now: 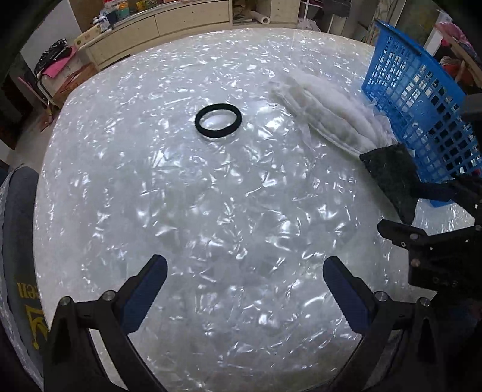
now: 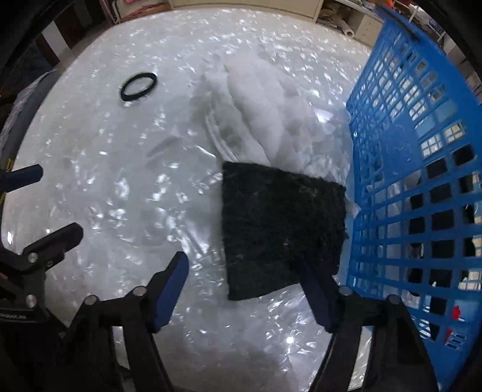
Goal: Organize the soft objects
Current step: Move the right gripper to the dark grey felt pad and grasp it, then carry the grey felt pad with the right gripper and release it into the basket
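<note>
A dark green scouring pad (image 2: 280, 229) lies flat on the pearly white table (image 2: 120, 196), beside a blue plastic basket (image 2: 415, 169). My right gripper (image 2: 244, 277) is open, its fingers on either side of the pad's near edge. A white padded bundle in clear wrap (image 2: 265, 111) lies behind the pad. A black hair band (image 2: 138, 86) lies farther left. In the left wrist view my left gripper (image 1: 245, 274) is open and empty over bare table; the band (image 1: 218, 120), bundle (image 1: 328, 116), pad (image 1: 388, 172) and basket (image 1: 421, 114) lie ahead and to the right.
The right gripper's body (image 1: 436, 250) shows at the left view's right edge. Dark items show through the basket's mesh. A pale cabinet (image 1: 168, 27) with clutter stands beyond the table's far edge. A blue-grey garment (image 1: 18, 241) is at the left edge.
</note>
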Demonstrator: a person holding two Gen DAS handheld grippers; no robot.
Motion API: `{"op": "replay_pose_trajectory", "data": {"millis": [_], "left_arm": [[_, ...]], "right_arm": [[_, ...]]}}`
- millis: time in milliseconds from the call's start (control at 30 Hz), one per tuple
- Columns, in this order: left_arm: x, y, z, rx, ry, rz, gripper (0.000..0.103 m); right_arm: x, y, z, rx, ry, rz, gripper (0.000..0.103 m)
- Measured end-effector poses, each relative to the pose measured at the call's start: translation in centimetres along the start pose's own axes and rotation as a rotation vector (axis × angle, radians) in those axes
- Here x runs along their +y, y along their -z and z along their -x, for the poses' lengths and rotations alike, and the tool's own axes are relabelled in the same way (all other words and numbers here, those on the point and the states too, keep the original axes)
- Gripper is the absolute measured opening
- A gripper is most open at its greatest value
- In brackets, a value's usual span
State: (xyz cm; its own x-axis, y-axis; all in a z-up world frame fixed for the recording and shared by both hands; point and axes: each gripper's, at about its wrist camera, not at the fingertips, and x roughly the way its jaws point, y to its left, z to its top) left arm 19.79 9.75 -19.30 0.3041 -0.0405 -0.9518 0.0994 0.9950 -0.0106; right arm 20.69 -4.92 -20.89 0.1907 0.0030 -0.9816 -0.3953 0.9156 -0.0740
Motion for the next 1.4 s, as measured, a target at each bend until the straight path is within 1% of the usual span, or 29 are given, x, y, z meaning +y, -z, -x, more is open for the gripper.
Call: {"op": "replay_pose_trajectory", "data": {"millis": [133, 233, 300, 333, 367, 400, 433, 500, 567, 600, 667, 767, 900, 1000, 1133, 1233, 1300, 1400], "left_arm": [[-0.1, -0.3, -0.4, 0.002, 0.009, -0.006, 0.103], [0.0, -0.6, -0.5, -0.001, 0.012, 0.000, 0.103], [0.1, -0.6, -0.5, -0.005, 0.016, 0.005, 0.103], [0.1, -0.6, -0.4, -0.007, 0.018, 0.007, 0.103], [0.3, -0.5, -0.2, -0.011, 0.020, 0.009, 0.103], [0.4, -0.5, -0.1, -0.014, 0.022, 0.012, 0.103], [0.5, -0.5, 0.0, -0.018, 0.023, 0.016, 0.103], [0.6, -0.3, 0.3, -0.026, 0.028, 0.019, 0.103], [0.7, -0.1, 0.7, -0.032, 0.030, 0.019, 0.103], [0.7, 0.0, 0.9, -0.036, 0.032, 0.018, 0.103], [0.8, 0.2, 1.5, -0.044, 0.040, 0.017, 0.103], [1.2, 0.5, 2.5, -0.057, 0.072, 0.030, 0.103], [1.8, 0.6, 3.9, -0.066, 0.092, 0.029, 0.103], [1.8, 0.2, 5.3, -0.098, 0.079, 0.005, 0.103], [2.0, -0.6, 7.1, -0.144, 0.109, -0.023, 0.103], [2.2, -1.4, 7.7, -0.163, 0.102, -0.043, 0.103], [2.7, -1.9, 7.9, -0.168, 0.108, -0.044, 0.103], [3.6, -3.2, 7.5, -0.157, 0.100, -0.030, 0.103]], "right_arm": [[0.1, -0.1, -0.3, -0.004, 0.001, 0.000, 0.066], [0.0, -0.1, -0.2, -0.008, 0.001, 0.001, 0.056], [-0.1, 0.2, 0.1, -0.014, 0.011, 0.004, 0.042], [-0.5, 0.1, 0.3, -0.013, 0.012, 0.005, 0.040], [-0.7, 0.1, 0.4, -0.012, 0.014, 0.009, 0.033], [-0.6, 0.2, 0.6, -0.010, 0.028, 0.011, 0.021], [-0.4, 0.4, 0.8, -0.010, 0.046, 0.013, 0.016], [-0.1, 0.8, 0.9, -0.015, 0.040, 0.015, 0.013], [0.0, 1.0, 1.2, -0.017, 0.002, 0.002, 0.011], [0.2, 1.2, 1.3, -0.021, -0.003, 0.000, 0.011], [0.6, 1.7, 2.2, -0.041, 0.008, 0.009, 0.011], [0.9, 1.9, 3.8, -0.070, -0.004, 0.016, 0.011], [1.5, 2.1, 6.5, -0.111, -0.009, 0.035, 0.011], [1.5, 2.5, 8.5, -0.147, -0.008, 0.042, 0.011], [1.8, 2.7, 11.2, -0.193, -0.003, 0.042, 0.011], [0.4, 3.3, 12.0, -0.221, -0.006, 0.024, 0.011], [-0.9, 3.1, 13.2, -0.242, -0.023, -0.005, 0.012], [-2.7, 3.0, 14.5, -0.265, -0.040, -0.039, 0.012]]}}
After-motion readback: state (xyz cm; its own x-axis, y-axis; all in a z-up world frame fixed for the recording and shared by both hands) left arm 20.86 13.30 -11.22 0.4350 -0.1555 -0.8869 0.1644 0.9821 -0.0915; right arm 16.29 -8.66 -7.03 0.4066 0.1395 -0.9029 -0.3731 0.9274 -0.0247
